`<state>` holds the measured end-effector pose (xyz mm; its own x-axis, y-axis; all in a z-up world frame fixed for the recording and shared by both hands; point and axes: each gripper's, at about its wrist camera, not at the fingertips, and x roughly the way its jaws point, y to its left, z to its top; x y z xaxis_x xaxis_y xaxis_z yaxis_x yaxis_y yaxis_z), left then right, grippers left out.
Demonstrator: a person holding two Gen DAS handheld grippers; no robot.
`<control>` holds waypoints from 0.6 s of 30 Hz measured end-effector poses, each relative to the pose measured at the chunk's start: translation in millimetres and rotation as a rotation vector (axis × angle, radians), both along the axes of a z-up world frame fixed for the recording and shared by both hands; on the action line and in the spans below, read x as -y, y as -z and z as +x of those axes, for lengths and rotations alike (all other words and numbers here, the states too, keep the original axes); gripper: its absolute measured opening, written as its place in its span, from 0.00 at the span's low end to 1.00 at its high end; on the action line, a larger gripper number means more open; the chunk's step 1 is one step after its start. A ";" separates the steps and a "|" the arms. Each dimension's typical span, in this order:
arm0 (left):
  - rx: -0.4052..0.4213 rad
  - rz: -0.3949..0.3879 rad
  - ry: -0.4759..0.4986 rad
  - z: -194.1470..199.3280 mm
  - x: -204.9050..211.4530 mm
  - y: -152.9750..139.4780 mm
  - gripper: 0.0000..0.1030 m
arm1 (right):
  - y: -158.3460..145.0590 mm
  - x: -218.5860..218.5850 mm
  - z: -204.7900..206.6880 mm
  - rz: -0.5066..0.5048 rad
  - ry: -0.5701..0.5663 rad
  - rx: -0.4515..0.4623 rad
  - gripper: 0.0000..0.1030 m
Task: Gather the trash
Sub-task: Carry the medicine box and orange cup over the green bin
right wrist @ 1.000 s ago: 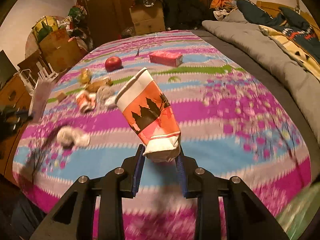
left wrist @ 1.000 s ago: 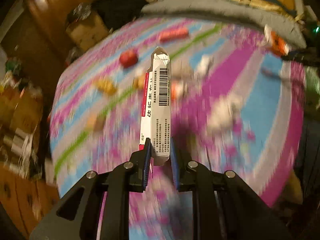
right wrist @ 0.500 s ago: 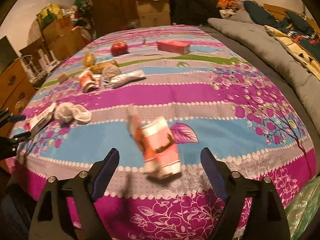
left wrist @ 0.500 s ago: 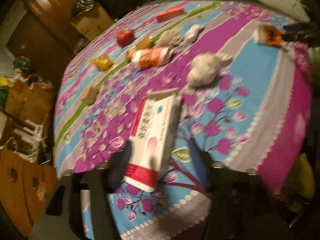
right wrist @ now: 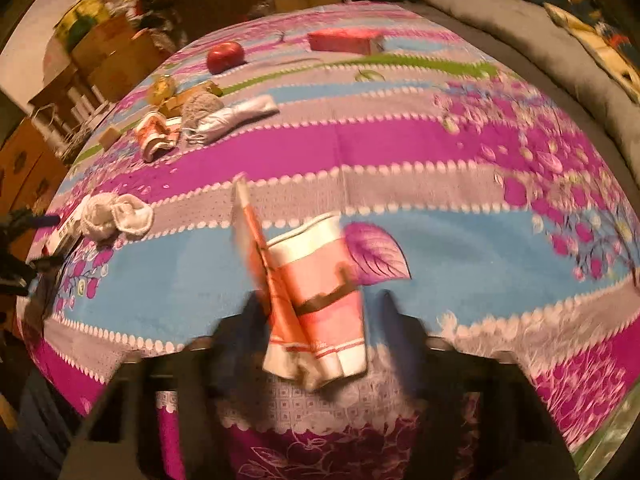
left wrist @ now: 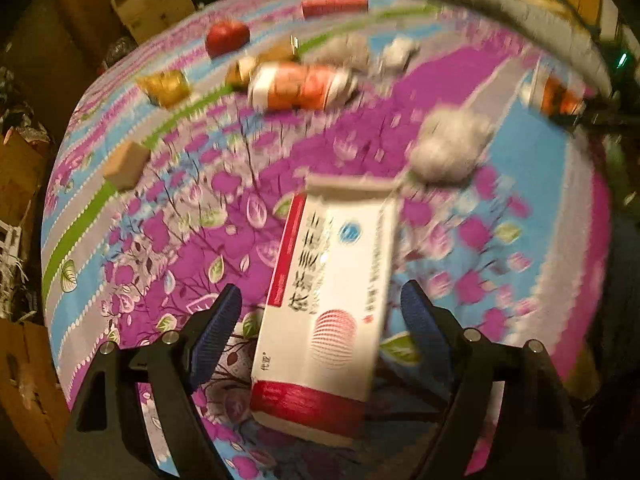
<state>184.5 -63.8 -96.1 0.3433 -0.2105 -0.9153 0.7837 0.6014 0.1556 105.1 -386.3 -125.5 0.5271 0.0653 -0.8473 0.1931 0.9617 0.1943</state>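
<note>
on a purple floral bedspread [right wrist: 400, 148], both views smeared by motion. left gripper [left wrist: 320, 304] spread wide around a white-and-red box [left wrist: 328, 300], lying loose, no longer pinched as a second ago. right gripper [right wrist: 316, 320] badly blurred, jaws apart beside a crushed paper cup [right wrist: 316, 300], likewise released.

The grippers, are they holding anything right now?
No. The left gripper is open around the white box. The right gripper looks open around the crushed paper cup.
</note>
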 end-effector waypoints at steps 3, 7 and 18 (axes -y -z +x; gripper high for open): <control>-0.044 -0.052 0.001 0.3 -1.4 -2.1 0.51 | -0.8 1.0 -5.1 0.021 0.026 0.023 0.44; 0.009 -0.042 0.007 -15.3 2.4 -8.2 0.47 | -14.1 -5.5 -15.9 0.005 0.043 0.070 0.44; 0.264 -0.150 -0.166 -69.9 38.5 -107.5 0.47 | -88.5 -39.9 -66.9 0.015 0.021 0.221 0.44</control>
